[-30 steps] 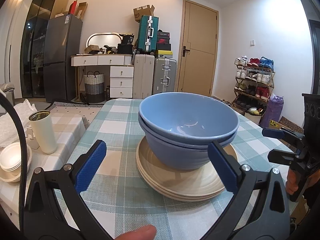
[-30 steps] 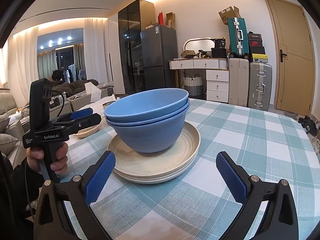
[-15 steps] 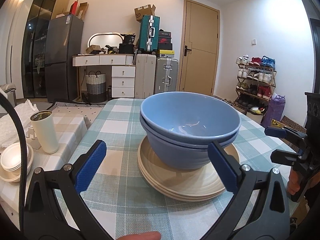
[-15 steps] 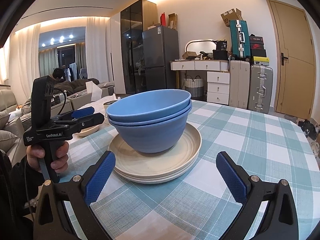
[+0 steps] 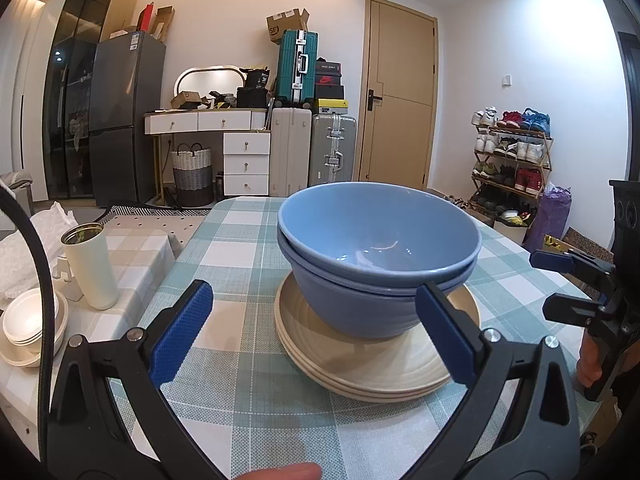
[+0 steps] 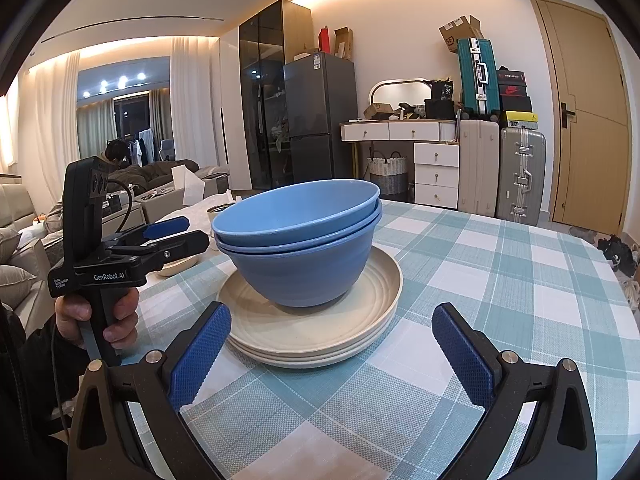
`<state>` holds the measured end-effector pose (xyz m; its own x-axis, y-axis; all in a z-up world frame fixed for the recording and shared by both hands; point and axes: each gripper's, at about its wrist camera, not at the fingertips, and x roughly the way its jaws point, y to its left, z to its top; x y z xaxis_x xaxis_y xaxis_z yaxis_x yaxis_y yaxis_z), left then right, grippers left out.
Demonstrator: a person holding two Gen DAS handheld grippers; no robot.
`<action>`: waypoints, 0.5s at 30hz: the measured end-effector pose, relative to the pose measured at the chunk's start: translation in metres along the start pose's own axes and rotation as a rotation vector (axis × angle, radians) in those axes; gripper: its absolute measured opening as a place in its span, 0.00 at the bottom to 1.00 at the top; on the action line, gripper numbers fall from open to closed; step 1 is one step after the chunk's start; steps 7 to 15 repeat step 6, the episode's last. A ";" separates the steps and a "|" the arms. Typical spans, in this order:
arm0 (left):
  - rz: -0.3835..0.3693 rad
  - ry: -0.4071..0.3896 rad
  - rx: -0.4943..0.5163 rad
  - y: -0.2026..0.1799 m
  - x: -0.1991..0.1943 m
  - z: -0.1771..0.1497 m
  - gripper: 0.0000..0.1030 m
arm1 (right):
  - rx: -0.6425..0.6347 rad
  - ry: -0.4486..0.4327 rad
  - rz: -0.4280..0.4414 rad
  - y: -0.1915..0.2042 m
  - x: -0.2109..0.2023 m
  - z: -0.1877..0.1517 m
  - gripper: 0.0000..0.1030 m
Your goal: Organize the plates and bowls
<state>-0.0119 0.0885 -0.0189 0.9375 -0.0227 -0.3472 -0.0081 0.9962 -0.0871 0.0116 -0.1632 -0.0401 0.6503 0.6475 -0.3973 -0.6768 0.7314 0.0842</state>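
Two nested glossy blue ceramic bowls (image 5: 378, 264) sit in the middle of a stack of round cream plates (image 5: 376, 364), at the centre of both views. The wide flat plates make a steady base and the deeper bowls go on top, so the pile looks already sorted.

The left claw (image 5: 316, 336) is spread wide and empty, low in its frame, its blue pads short of the plates. The right claw (image 6: 332, 354) is likewise wide open and holds nothing, aimed at the stack from the other side.

The counter (image 6: 500, 280) wears a teal-and-white checked cloth. At the left of the left view stand a white cylindrical tumbler (image 5: 90, 266) and small white bowls (image 5: 28, 322) on a lower surface. Behind are a dark fridge, suitcases, a wooden door and a shoe rack.
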 end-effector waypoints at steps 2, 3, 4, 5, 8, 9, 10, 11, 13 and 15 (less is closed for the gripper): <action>-0.003 -0.003 0.001 0.000 0.000 0.000 0.98 | -0.001 0.000 0.000 0.000 0.000 0.000 0.99; -0.001 -0.004 0.001 0.000 0.001 0.000 0.98 | -0.001 0.001 0.000 0.000 0.000 0.000 0.99; 0.002 -0.004 0.001 0.001 0.001 0.000 0.98 | -0.001 0.001 0.000 0.000 0.000 0.000 0.99; 0.002 -0.003 0.002 0.001 0.002 0.001 0.98 | 0.000 0.001 -0.001 0.000 0.000 0.000 0.99; 0.000 -0.003 0.002 0.001 0.001 0.001 0.98 | 0.000 0.002 0.000 0.000 0.000 0.000 0.99; 0.000 -0.003 0.002 0.001 0.001 0.001 0.98 | 0.000 0.002 0.000 0.000 0.000 0.000 0.99; 0.000 -0.003 0.002 0.001 0.001 0.001 0.98 | 0.000 0.002 0.000 0.000 0.000 0.000 0.99; 0.000 -0.003 0.002 0.001 0.001 0.001 0.98 | 0.000 0.002 0.000 0.000 0.000 0.000 0.99; 0.000 -0.003 0.002 0.001 0.001 0.001 0.98 | 0.000 0.002 0.000 0.000 0.000 0.000 0.99; 0.000 -0.003 0.002 0.001 0.001 0.001 0.98 | 0.000 0.002 0.000 0.000 0.000 0.000 0.99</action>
